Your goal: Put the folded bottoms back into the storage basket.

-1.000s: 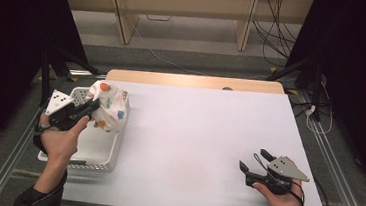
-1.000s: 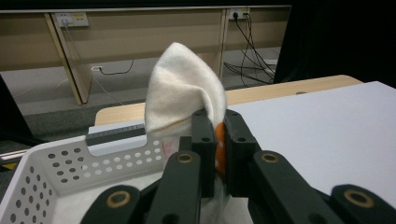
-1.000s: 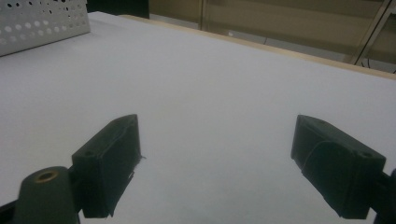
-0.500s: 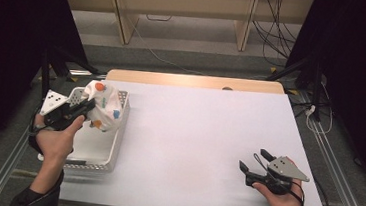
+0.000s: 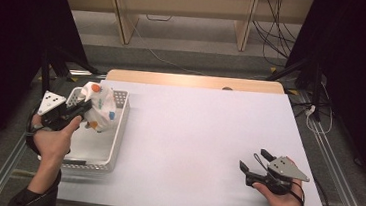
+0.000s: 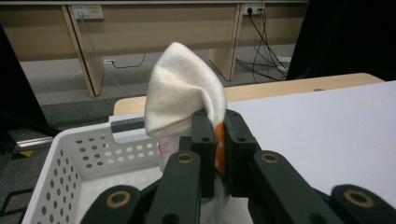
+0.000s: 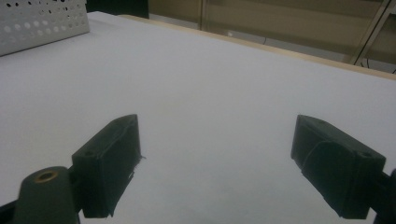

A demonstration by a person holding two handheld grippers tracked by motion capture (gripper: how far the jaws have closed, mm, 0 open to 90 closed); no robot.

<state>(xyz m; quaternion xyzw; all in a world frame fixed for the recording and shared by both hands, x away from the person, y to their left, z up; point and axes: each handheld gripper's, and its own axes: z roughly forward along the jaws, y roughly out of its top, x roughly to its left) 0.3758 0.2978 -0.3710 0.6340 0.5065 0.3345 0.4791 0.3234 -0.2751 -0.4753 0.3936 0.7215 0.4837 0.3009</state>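
While my right gripper (image 5: 254,167) rests on the surface (image 5: 193,134) as before, jaws spread, my left gripper (image 5: 84,108) has carried the pinched spotted cloth (image 5: 98,106) leftward over the white basket (image 5: 118,127).

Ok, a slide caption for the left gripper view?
Left gripper pinching a white cloth with orange spots above a perforated white basket.

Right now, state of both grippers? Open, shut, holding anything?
Left gripper: shut on the white cloth with orange spots, held up over the white basket.
Right gripper: open, holding nothing, low over the white table.
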